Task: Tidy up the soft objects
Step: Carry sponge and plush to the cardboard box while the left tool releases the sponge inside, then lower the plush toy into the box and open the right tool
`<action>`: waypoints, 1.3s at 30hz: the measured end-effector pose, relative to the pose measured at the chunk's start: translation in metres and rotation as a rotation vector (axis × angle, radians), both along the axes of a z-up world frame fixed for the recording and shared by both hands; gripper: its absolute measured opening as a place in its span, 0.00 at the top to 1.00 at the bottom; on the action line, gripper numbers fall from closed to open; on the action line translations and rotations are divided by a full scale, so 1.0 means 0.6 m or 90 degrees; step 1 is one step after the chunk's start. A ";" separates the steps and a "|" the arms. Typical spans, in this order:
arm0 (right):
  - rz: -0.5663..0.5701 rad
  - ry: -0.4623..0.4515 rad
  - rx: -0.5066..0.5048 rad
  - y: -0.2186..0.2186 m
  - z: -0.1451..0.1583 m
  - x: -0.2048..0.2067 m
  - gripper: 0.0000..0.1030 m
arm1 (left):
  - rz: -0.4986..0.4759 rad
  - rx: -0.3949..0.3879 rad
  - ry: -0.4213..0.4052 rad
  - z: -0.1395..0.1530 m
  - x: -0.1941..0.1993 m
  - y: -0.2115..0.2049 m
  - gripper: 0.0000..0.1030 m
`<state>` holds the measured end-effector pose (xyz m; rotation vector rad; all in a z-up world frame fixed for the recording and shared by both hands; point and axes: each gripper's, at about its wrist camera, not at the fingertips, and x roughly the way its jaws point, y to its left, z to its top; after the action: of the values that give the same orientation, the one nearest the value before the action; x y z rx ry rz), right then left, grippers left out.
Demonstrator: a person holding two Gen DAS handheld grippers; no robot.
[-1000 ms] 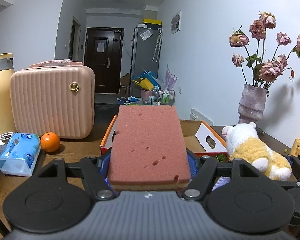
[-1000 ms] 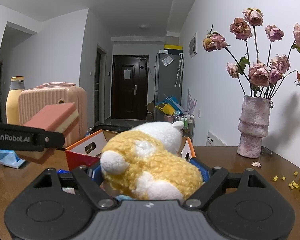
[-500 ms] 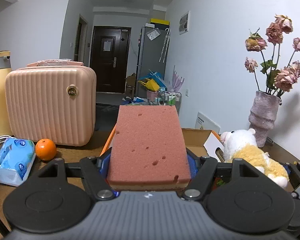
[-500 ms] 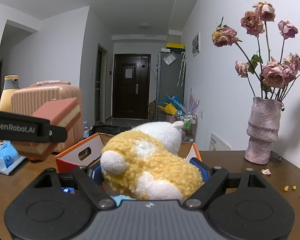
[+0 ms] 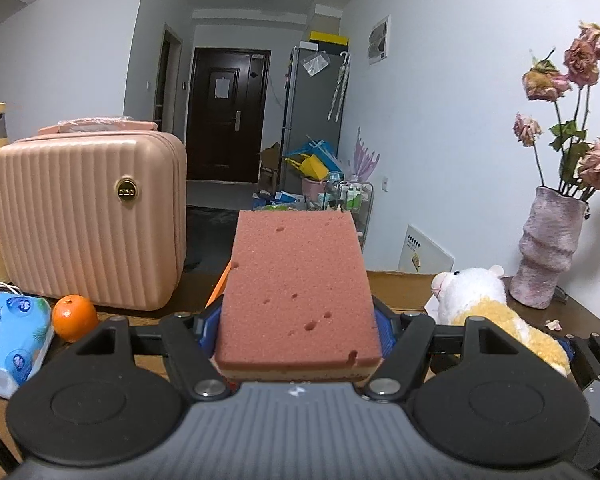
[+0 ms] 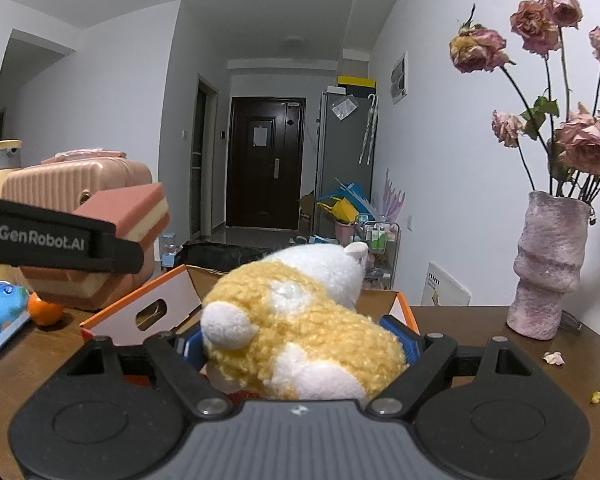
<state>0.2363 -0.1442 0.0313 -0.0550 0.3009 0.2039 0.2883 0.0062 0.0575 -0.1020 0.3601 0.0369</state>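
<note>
Room: white-walled hallway with a dark door at the far end, seen past a brown wooden surface.
Sponge: a pink sponge with a yellow underlayer, held level above the surface and clamped at its sides by the left tool.
Plush toy: a yellow and white plush toy, clamped between the blue pads of the right tool and raised over the box.
Box: an open cardboard box with orange edges, below and ahead of both tools.
Left side: a pink ribbed suitcase, an orange and a blue tissue pack on the surface.
Right side: a pinkish vase of dried roses, with a fallen petal nearby.
</note>
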 end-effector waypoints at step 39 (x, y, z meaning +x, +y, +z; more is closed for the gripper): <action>-0.052 0.105 -0.019 0.012 -0.023 0.172 0.00 | 0.047 0.021 0.079 -0.042 0.178 0.001 0.00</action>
<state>0.3395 -0.1370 0.0173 -0.0554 0.4691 0.1233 0.3949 0.0068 0.0321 -0.0802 0.4788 0.1232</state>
